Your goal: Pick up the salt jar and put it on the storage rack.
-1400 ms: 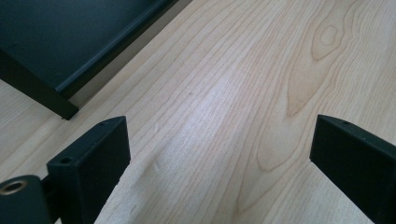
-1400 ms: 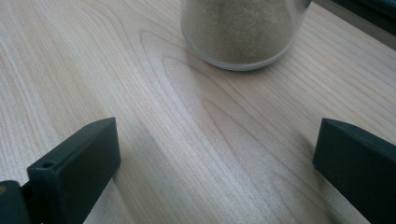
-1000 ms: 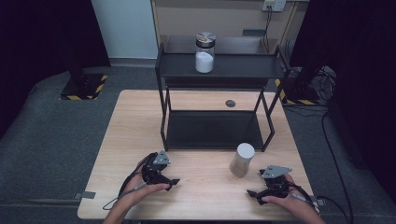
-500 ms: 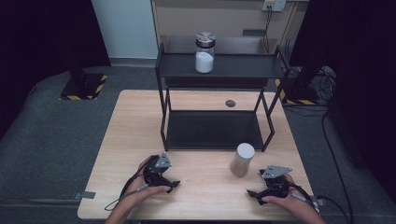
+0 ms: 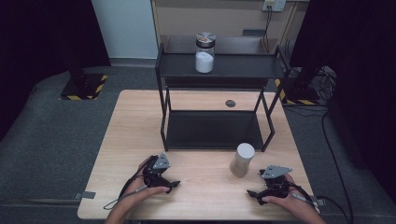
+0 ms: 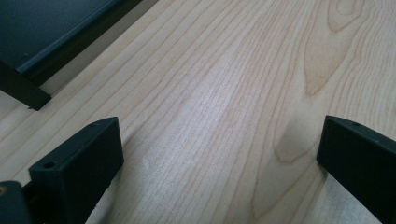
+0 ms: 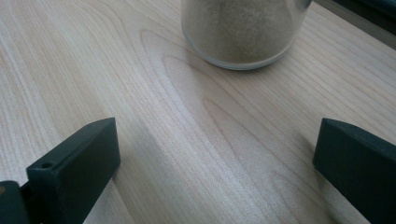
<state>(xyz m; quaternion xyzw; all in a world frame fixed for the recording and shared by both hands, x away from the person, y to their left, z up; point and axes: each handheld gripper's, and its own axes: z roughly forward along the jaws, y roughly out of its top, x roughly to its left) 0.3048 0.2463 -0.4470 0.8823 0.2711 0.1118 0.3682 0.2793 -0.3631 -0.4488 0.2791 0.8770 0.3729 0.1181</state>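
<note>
Sand-filled jar stands lower right; my right gripper rests beside it, released, ready to grab; left gripper has just been opening, empty.

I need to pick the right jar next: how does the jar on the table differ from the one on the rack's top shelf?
The table jar has a plain white lid and beige, sandy contents; the shelf jar has a metallic lid and white powder, with clear glass showing above it. The table jar stands on the wood in front of the rack, close to the right tool; the shelf jar sits far from both tools. Both stand upright with lids on.
</note>
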